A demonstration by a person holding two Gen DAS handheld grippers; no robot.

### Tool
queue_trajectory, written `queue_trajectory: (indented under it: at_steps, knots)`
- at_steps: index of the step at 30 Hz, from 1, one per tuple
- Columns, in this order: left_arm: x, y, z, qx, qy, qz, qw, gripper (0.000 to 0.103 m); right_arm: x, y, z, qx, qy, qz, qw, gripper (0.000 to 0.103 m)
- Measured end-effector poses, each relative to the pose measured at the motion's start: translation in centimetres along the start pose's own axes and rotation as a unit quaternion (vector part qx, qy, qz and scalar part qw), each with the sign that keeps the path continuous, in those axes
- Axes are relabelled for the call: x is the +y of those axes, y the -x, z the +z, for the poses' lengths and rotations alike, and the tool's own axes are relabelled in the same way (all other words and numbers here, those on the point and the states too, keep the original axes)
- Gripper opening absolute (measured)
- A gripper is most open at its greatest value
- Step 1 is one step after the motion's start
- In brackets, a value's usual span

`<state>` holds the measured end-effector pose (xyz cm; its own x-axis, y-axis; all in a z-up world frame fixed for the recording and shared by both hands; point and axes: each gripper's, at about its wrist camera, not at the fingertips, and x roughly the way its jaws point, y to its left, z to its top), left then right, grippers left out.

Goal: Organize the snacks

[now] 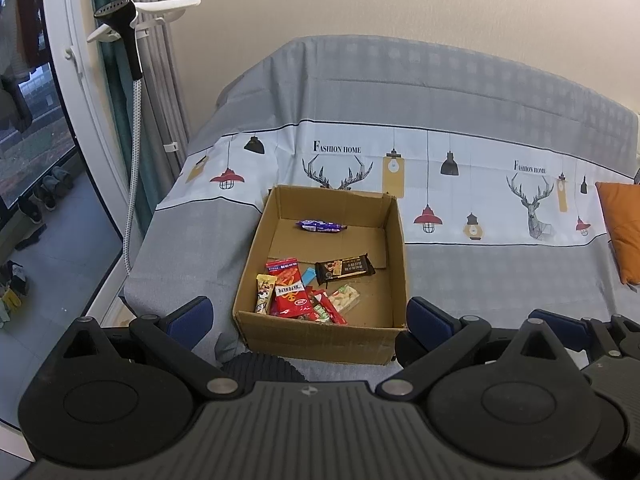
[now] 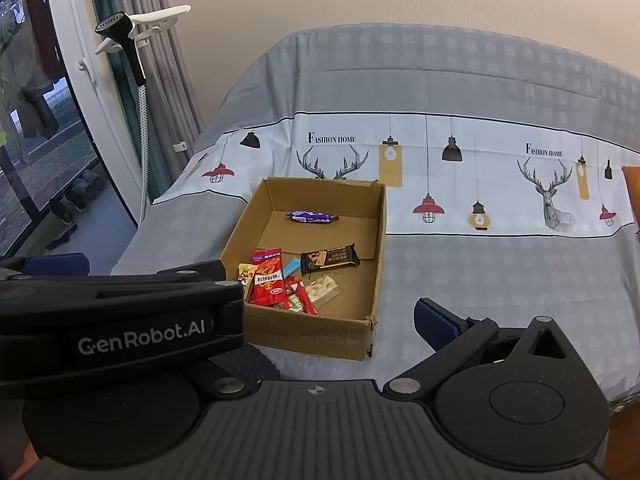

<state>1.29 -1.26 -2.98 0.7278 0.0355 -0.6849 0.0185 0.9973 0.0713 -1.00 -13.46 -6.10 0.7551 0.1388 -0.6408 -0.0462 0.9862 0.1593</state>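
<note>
- Snacks (image 1: pixel 304 292) lie inside an open cardboard box (image 1: pixel 394 240) that sits on a sofa (image 1: pixel 500 280) draped in a grey and white cover, near its left end and front edge.
- Most packets are heaped in the box's near left corner: a red packet (image 1: pixel 289 288), a yellow one (image 1: pixel 265 292) and a clear bag of pale pieces (image 1: pixel 346 298). A dark bar (image 1: pixel 345 269) lies mid-box and a purple bar (image 1: pixel 320 225) lies alone by the far wall.
- The left tool (image 1: pixel 308 316) hangs just before the box's near wall, jaws spread wide and empty. The right tool (image 2: pixel 400 312) is beside it, also wide open and holding nothing.
- No snack shows on the sofa cover outside the box, so this fits either gathering done or sorting within the box pending; I cannot tell which.
- An orange cushion (image 1: pixel 624 232) rests at the sofa's right end.
- A garment steamer (image 1: pixel 120 28) stands by the curtains and glass door at the left.
</note>
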Motion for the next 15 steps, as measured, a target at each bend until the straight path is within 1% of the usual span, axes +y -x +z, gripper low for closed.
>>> queue_trajectory:
  at_steps: [15]
  knots:
    - [-0.21,0.09,-0.17,0.002,0.000,-0.001,1.0000,0.103,-0.12,-0.01,-0.20,0.002,0.000,0.003,1.000,0.102]
